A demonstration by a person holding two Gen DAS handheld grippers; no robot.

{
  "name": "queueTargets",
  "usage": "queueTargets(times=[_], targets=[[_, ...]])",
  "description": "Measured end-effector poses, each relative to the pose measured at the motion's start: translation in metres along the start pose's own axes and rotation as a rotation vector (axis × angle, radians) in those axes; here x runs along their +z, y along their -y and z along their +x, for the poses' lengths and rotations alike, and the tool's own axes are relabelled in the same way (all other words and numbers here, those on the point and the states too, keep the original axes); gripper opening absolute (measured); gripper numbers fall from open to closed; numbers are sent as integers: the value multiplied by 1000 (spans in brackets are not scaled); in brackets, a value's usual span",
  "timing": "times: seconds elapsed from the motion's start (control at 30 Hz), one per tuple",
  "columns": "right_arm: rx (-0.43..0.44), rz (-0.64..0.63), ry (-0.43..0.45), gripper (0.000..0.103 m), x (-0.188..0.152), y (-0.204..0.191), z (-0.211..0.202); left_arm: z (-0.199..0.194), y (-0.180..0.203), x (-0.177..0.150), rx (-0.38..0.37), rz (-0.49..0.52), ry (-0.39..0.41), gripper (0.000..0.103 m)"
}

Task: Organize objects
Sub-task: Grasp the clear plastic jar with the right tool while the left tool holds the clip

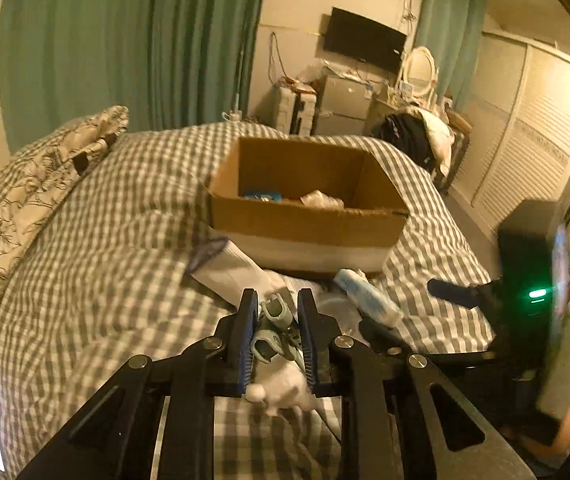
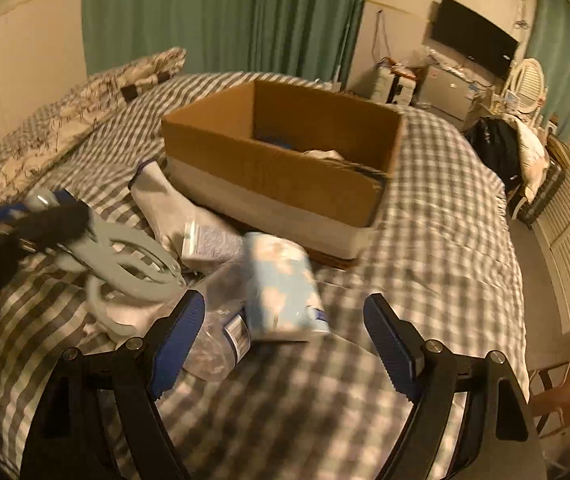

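1. Left wrist view: the left tool (image 1: 275, 320) has its jaws drawn narrow and clamped on a pale grey-green plastic hanger-like piece (image 1: 279, 314), whose hooked end sticks up between the blue-padded fingers (image 1: 245, 336).
2. A fluffy white cloth (image 1: 281, 386) lies directly under the jaws on the grey-and-white checked bedcover (image 1: 105, 240).
3. Ahead of the left tool sits an open brown cardboard box (image 1: 305, 224), with a blue item and a crumpled clear wrapper inside.
4. A white sock with a dark cuff (image 1: 225, 268) lies between tool and box; a light blue patterned pack (image 1: 367, 296) rests just right of the tool.
5. Right wrist view: the right tool (image 2: 285, 332) stands wide apart, gripping nothing.
6. The light blue patterned pack (image 2: 283, 284) lies between and just beyond its fingertips, tilted, beside a clear plastic bottle (image 2: 217, 344) near the left finger.
7. At the left, the left tool (image 2: 37, 220) holds the grey-green hanger-like piece (image 2: 133, 268) above the bedcover (image 2: 425, 260).
8. The cardboard box (image 2: 277, 172) stands beyond the pile, the white sock (image 2: 165, 204) touching its near wall.
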State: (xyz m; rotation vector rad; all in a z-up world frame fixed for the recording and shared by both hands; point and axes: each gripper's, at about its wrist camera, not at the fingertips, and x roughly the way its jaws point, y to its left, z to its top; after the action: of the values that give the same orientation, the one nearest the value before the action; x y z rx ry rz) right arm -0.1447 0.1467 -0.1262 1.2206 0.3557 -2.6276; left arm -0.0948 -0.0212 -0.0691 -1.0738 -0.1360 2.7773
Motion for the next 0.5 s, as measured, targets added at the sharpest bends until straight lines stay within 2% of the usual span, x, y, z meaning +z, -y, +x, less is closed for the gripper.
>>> queueTargets(times=[0.27, 0.4, 0.5], targets=[[5, 21, -34, 82, -3, -3, 11, -9, -24, 10, 79, -19, 45, 18], [36, 26, -40, 82, -10, -16, 6, -1, -29, 4, 91, -19, 25, 18], [30, 15, -84, 82, -16, -27, 15, 4, -29, -2, 89, -13, 11, 18]])
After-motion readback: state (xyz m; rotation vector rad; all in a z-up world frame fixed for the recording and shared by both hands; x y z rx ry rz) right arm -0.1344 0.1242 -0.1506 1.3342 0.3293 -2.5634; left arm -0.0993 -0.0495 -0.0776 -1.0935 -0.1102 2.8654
